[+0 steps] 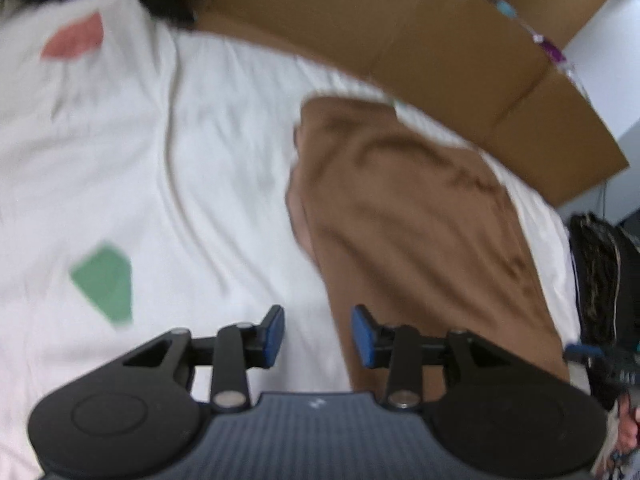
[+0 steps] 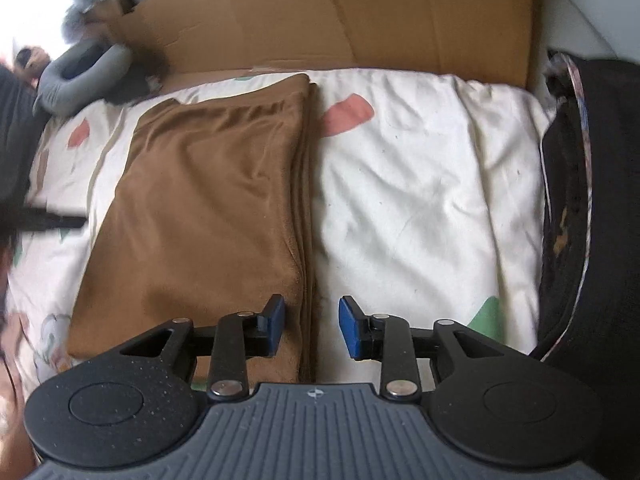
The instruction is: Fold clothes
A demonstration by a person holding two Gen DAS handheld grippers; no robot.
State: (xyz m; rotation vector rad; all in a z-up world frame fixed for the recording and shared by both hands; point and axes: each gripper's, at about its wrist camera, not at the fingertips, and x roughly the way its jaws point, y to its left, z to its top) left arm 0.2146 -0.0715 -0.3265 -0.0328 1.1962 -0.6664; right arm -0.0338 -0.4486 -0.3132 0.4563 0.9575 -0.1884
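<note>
1. Two grippers hang over a white bedsheet [image 2: 420, 200] printed with pink and green shapes; neither holds anything.
2. At the far left of the right wrist view, a grey neck pillow [image 2: 80, 76] lies at the sheet's edge.
3. Next comes the brown garment [image 2: 208, 208], folded into a long rectangle lying flat on the sheet. Its long axis runs away from the camera toward the cardboard sheet [image 2: 340, 16] standing behind the bed, and its stacked folded edges face right.
4. The right gripper [image 2: 311, 326] hangs with its jaws moderately open, straddling the garment's near right edge without gripping it.
5. In the blurred left wrist view, the left gripper [image 1: 318, 336] has its jaws apart by a similar gap, empty, just beside the garment's near left edge.
6. Dark fabric [image 2: 592, 220] borders the sheet on the far right.
</note>
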